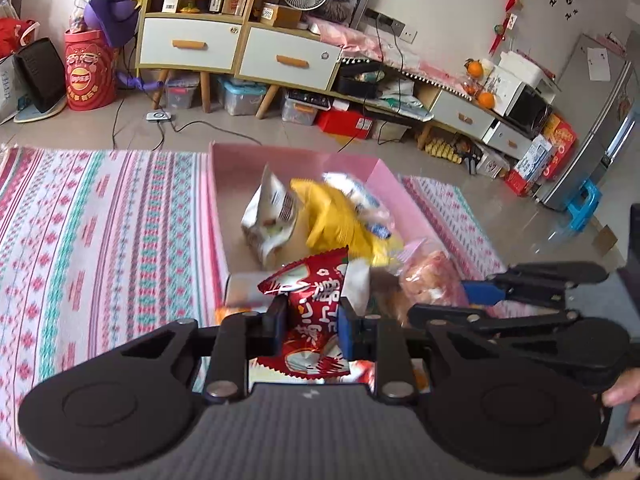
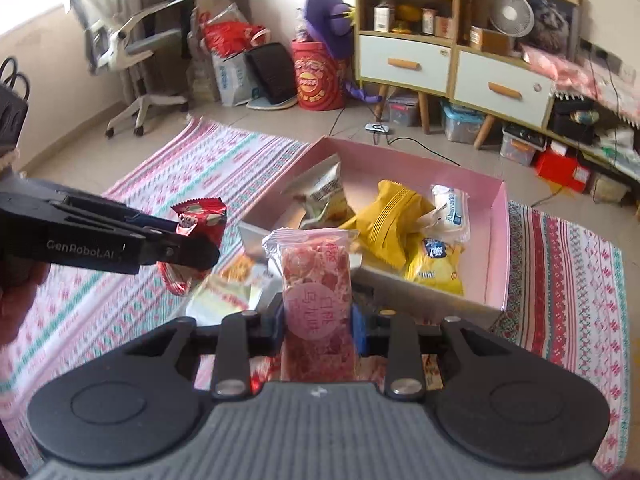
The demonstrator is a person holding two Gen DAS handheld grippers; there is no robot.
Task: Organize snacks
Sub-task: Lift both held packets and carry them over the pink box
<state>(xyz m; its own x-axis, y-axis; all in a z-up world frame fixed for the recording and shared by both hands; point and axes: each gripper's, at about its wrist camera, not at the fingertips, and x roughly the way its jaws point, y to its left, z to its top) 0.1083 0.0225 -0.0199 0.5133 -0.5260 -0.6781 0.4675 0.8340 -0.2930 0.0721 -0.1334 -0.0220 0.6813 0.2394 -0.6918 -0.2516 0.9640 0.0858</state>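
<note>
1. The striped cloth (image 2: 168, 184) covers the surface, maybe floor or low tabletop; I cannot tell which.
2. The pink box (image 2: 498, 240) sits on the cloth toward its far edge. It already holds a yellow packet (image 2: 390, 216), a white packet (image 2: 452, 206) and a printed bag (image 2: 324, 196). A few more snacks lie just outside its near wall, blurred.
3. My left hand-held gripper (image 1: 310, 326) is clamped on the red snack packet (image 1: 312, 300), lifted above the cloth near the box's near-left corner.
4. My right hand-held gripper (image 2: 318, 322) is clamped on the pink snack packet (image 2: 318, 280), held upright in front of the box's near wall.
5. Both packets look light, with thin slippery film. The pink one seems brittle inside, so I judge that a gentle hold across the middle is best, not on the crimped ends.
</note>
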